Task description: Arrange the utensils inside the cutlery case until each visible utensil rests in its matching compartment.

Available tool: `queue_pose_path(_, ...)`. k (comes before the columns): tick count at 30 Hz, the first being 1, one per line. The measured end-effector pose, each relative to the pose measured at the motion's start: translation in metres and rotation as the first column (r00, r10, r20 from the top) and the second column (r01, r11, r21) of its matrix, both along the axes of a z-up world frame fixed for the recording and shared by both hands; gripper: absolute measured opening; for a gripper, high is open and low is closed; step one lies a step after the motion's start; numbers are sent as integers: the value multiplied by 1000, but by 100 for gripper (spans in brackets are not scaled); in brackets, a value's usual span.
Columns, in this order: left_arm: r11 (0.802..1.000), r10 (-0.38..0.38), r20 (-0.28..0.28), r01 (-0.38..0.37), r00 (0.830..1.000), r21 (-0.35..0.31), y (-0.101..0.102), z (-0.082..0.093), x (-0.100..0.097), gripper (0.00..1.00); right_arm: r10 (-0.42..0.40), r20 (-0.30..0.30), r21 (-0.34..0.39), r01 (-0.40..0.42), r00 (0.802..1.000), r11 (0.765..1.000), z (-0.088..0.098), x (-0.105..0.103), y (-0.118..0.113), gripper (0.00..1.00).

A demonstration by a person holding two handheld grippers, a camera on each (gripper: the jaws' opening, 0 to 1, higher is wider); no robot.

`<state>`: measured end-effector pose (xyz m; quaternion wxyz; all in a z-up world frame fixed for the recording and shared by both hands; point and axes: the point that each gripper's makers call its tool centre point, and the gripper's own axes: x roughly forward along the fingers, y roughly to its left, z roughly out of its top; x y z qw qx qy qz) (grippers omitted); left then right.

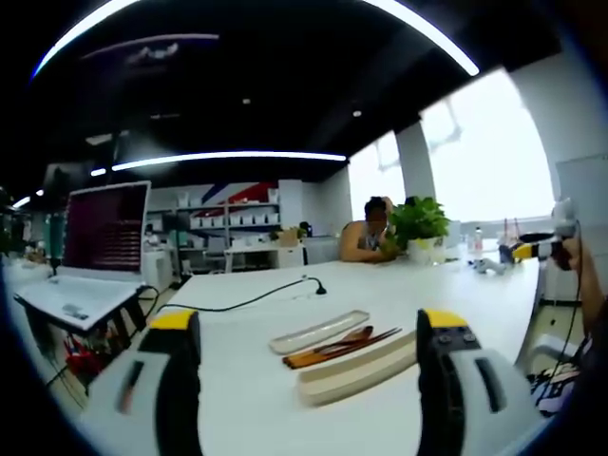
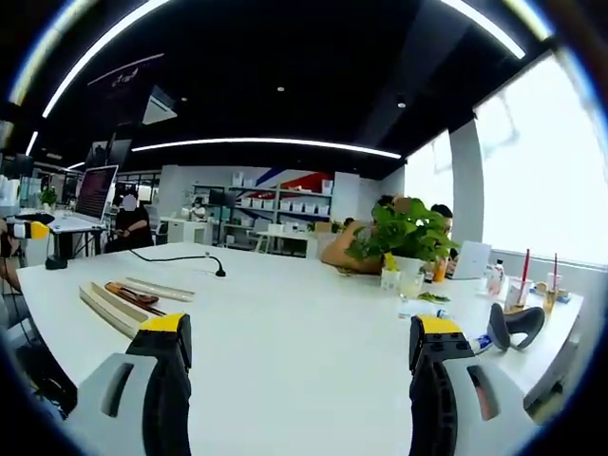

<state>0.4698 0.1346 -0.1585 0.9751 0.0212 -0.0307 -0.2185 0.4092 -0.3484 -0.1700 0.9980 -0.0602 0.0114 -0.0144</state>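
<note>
Both tools are hovering with jaws apart, gripping nothing: the left tool (image 1: 309, 356) and the right tool (image 2: 299, 356). On the white surface (image 1: 380, 285), the long beige cutlery case (image 1: 356, 369) is lying beside its pale lid (image 1: 318, 332), brown wooden utensils (image 1: 340, 346) resting between them.
</note>
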Motion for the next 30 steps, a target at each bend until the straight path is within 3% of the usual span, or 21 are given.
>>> queue_pose_path(7,1000,6,-7,-6,1000,-5,5,-2,1,100,77,19,-26,-77,997,997,22,13,25,99)
queue_pose_path(19,1000,2,-11,-2,1000,3,2,-3,0,99,147,-2,-69,-147,989,987,48,44,45,99)
queue_pose_path(30,1000,1,-15,-1,1000,4,4,-5,0,99,235,-51,-141,-240,971,961,60,69,73,99)
